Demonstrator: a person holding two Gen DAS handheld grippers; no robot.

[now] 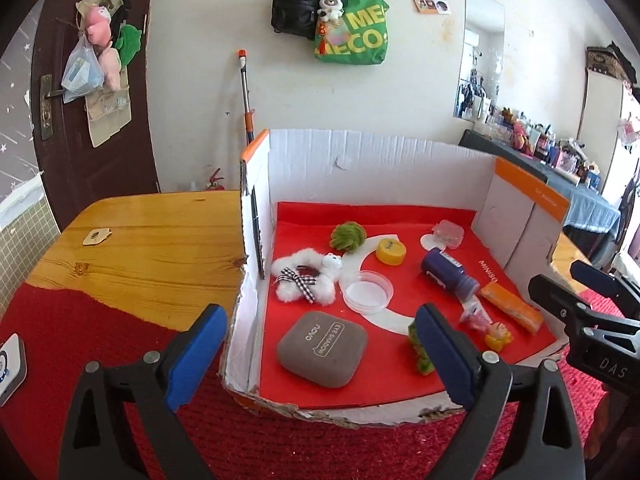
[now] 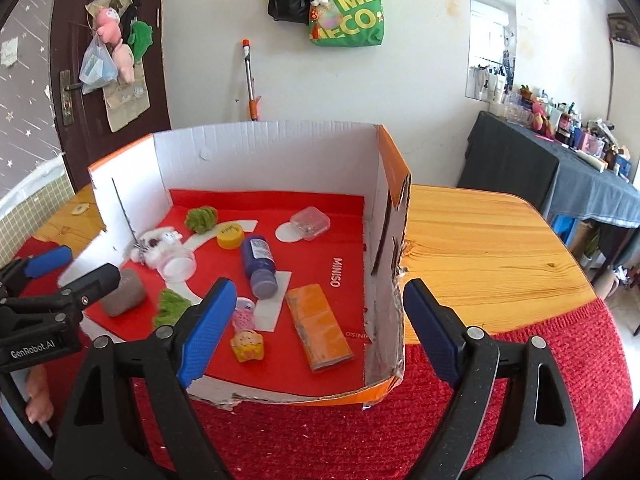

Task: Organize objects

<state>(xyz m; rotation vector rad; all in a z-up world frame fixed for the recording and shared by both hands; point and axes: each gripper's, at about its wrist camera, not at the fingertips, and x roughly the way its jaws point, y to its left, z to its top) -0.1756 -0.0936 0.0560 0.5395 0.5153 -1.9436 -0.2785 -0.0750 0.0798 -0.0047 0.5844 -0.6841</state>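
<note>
A cut-open cardboard box lined in red holds the loose items. Nearest me lies a grey eye shadow case, with a white fluffy plush and a clear round lid behind it. A purple bottle lies on its side beside an orange pack and a small yellow figure. My left gripper hangs open at the box's front left corner, holding nothing. My right gripper hangs open at the front right corner, its jaws astride the right wall.
Further back in the box lie a green pompom, a yellow cap and a small clear case. The box sits on a wooden table with a red mat in front. A wooden tag lies at left.
</note>
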